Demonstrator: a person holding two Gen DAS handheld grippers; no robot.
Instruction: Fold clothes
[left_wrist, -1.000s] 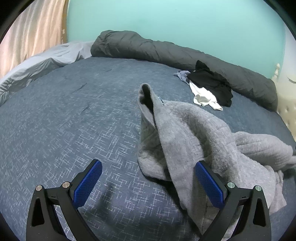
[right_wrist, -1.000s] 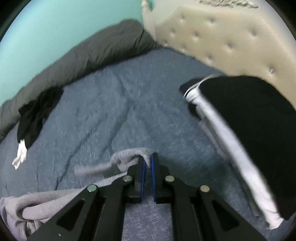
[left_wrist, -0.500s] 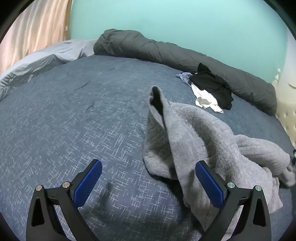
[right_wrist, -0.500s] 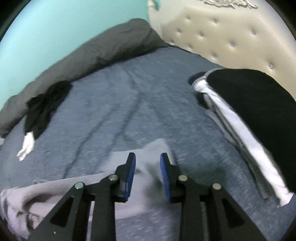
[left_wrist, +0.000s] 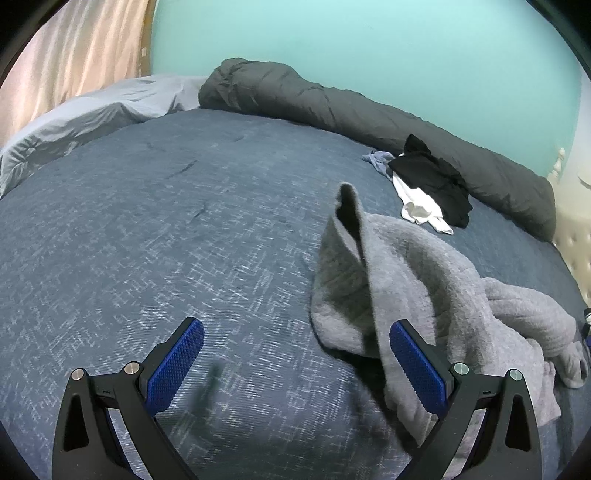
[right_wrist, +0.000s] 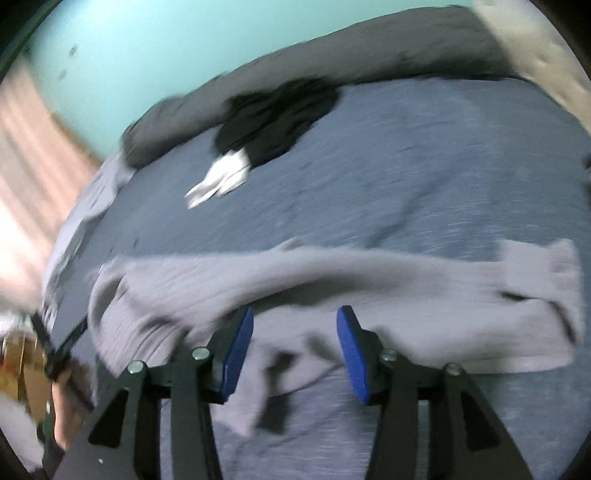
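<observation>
Item one — grey sweater (left_wrist: 424, 280): lying crumpled on the blue bedspread (left_wrist: 166, 229), its body rumpled toward the right side of the left wrist view, one fold standing up in a peak near the middle of the bed. In the right wrist view the same garment is stretching in a long band across the bedspread, one sleeve end reaching toward the right edge; this view is smeared with motion blur, so finer folds cannot be told.

Item two — left gripper (left_wrist: 295, 354): hanging over the bedspread with its blue pads spread wide and nothing between them. The right-hand pad is sitting just in front of the sweater's near edge; whether it is touching the cloth cannot be told.

Item three — right gripper (right_wrist: 295, 347): pointing down at the sweater, jaws opening, pads standing apart and pressing on nothing; the grey cloth is lying beyond and beneath them.

Item four — black and white clothes (left_wrist: 432, 184): lying in a small heap well apart from the sweater, against the rolled dark grey duvet (left_wrist: 351, 110) that is running along the far side of the bed under the turquoise wall (left_wrist: 369, 44).

Item five — pale grey sheet (left_wrist: 92, 118): bunching at the far left corner, beside a pinkish curtain (left_wrist: 74, 55).
</observation>
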